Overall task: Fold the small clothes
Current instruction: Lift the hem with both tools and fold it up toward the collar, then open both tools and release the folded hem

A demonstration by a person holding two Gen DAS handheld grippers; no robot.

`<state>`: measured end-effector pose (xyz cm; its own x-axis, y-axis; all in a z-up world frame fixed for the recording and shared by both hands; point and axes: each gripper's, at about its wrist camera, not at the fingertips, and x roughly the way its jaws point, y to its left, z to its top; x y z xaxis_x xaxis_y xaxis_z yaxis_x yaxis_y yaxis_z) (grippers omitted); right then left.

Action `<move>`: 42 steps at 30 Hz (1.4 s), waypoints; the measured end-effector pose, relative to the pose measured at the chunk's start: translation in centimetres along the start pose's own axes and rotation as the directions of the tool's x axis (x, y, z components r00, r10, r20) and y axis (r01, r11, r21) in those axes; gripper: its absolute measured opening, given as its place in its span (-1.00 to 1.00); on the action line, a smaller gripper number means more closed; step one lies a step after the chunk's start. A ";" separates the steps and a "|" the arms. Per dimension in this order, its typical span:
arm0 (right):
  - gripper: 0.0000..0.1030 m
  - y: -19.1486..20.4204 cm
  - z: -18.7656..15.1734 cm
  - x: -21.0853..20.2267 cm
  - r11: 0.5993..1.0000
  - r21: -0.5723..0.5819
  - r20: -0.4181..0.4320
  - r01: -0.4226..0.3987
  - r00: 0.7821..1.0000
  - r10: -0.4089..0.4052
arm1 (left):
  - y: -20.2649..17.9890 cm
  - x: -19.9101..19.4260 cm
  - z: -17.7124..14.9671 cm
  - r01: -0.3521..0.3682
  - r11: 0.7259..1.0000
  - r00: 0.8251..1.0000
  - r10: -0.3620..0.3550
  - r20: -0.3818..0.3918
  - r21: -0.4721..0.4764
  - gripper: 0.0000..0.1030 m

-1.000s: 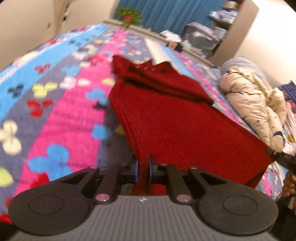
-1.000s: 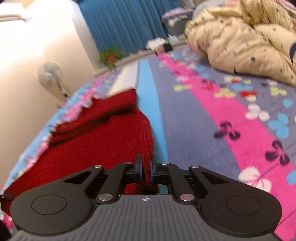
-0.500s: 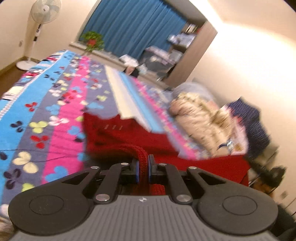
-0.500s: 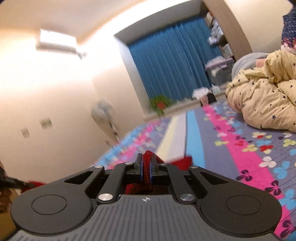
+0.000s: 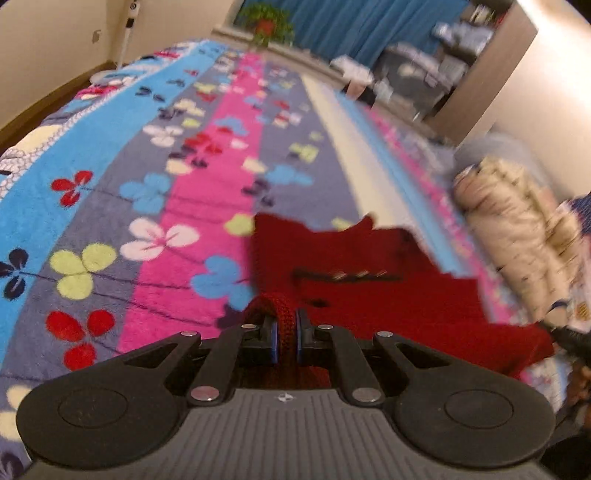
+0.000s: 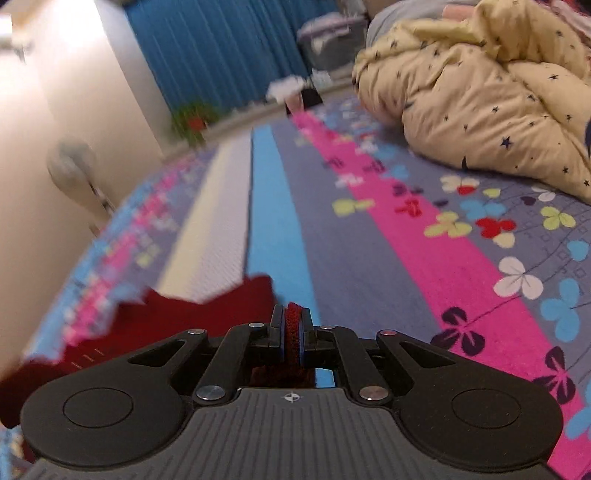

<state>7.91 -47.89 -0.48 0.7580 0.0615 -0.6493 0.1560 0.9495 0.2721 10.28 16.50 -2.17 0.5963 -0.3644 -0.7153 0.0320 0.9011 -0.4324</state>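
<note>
A: Bed [image 5: 110, 155], one, under a plush striped blanket with clover prints in blue, grey and pink. What lies on it?

B: One cream quilt [image 6: 480, 92] with small dark stars, bunched at the far side. One red knit sweater [image 5: 388, 295], ribbed, spread on the blanket with its far part doubled over.

A: And the tongs?

B: Two pairs. The left tongs [image 5: 285, 339] are closed tight on a rolled hem of the sweater, which bulges up in a loop between the blue pads. The right tongs [image 6: 293, 341] are likewise clamped on a thick fold of the same knit; the rest of the sweater trails off to their left.

A: Anything smaller?

B: One potted plant [image 5: 267, 20] by the blue curtain [image 6: 221, 48], blurred.
</note>
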 end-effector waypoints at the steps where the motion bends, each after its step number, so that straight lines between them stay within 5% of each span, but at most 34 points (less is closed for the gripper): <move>1: -0.89 0.0 -0.4 0.8 1.000 0.002 -0.020 0.016 1.000 -0.016 | 0.5 0.3 0.0 0.001 1.000 1.000 -0.001 -0.013 -0.025 -0.82; 11: -0.87 0.6 -0.2 2.7 0.998 0.036 -0.024 0.057 0.998 -0.056 | 1.1 1.9 1.8 0.013 0.991 1.000 -0.015 -0.013 -0.132 -0.76; 17: -0.55 -1.1 -0.4 3.1 0.993 0.045 -0.057 0.109 0.993 -0.106 | 1.6 1.9 1.6 0.036 0.991 0.999 -0.040 -0.029 -0.129 -0.67; 20: -0.49 -2.7 -0.2 1.7 0.989 0.076 -0.014 0.126 0.992 -0.125 | 1.8 1.2 1.4 0.053 0.991 0.998 -0.056 -0.020 -0.126 -0.55; 22: -0.48 -3.8 -0.2 0.8 0.987 0.097 -0.003 0.131 0.991 -0.131 | 2.0 0.2 1.4 0.018 0.993 1.000 -0.017 0.008 -0.116 -0.03; 28: -0.34 -5.5 -1.1 -0.1 0.988 0.078 -0.023 0.133 0.991 -0.132 | 4.2 -1.7 1.3 -0.014 0.984 0.999 0.020 0.031 -0.177 -0.01; 33: 0.02 -5.2 -1.7 0.3 0.996 0.039 -0.095 0.076 0.993 -0.072 | 3.8 -1.0 0.6 -0.087 0.991 0.994 0.080 -0.072 -0.099 0.34; 42: 0.07 -1.8 -3.7 1.7 0.985 -0.172 -0.235 -0.021 0.972 -0.020 | -0.4 0.9 -1.3 -0.064 0.983 0.983 0.092 -0.161 0.173 0.50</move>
<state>6.63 -48.38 -4.70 0.5846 0.1131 -0.8034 0.0283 0.9868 0.1595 9.76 15.54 -3.35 0.4594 -0.3129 -0.8313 0.1325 0.9496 -0.2842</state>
